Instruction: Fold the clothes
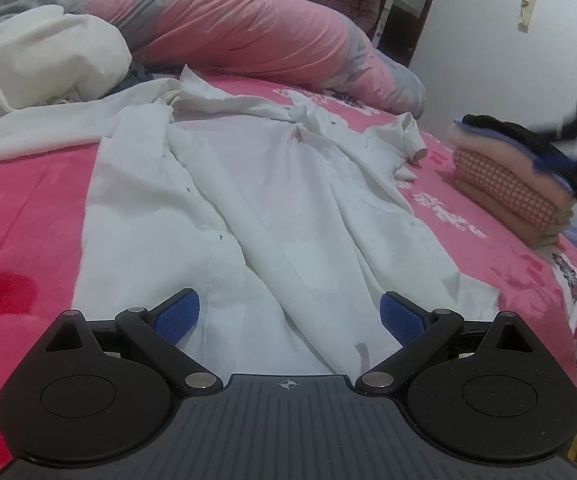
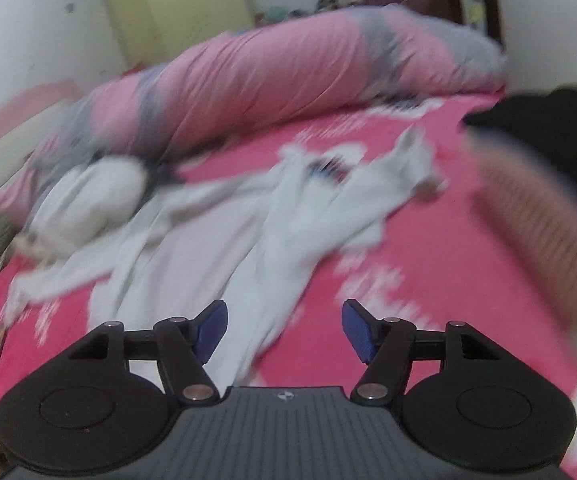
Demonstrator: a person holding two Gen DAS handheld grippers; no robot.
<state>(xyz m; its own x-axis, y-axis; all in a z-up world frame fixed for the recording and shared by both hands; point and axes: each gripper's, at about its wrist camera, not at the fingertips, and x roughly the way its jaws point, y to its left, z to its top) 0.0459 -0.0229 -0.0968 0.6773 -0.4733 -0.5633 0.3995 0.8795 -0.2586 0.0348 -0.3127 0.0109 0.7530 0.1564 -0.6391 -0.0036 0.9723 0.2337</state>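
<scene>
Centrally in both views, a white shirt (image 1: 272,200) lies spread on the pink bed (image 1: 28,208). Left gripper (image 1: 290,314) and right gripper (image 2: 284,330) fingers stand apart, holding nothing.

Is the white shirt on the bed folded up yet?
No, the white shirt lies spread out and rumpled on the pink bed, front open, one sleeve flung sideways.
</scene>
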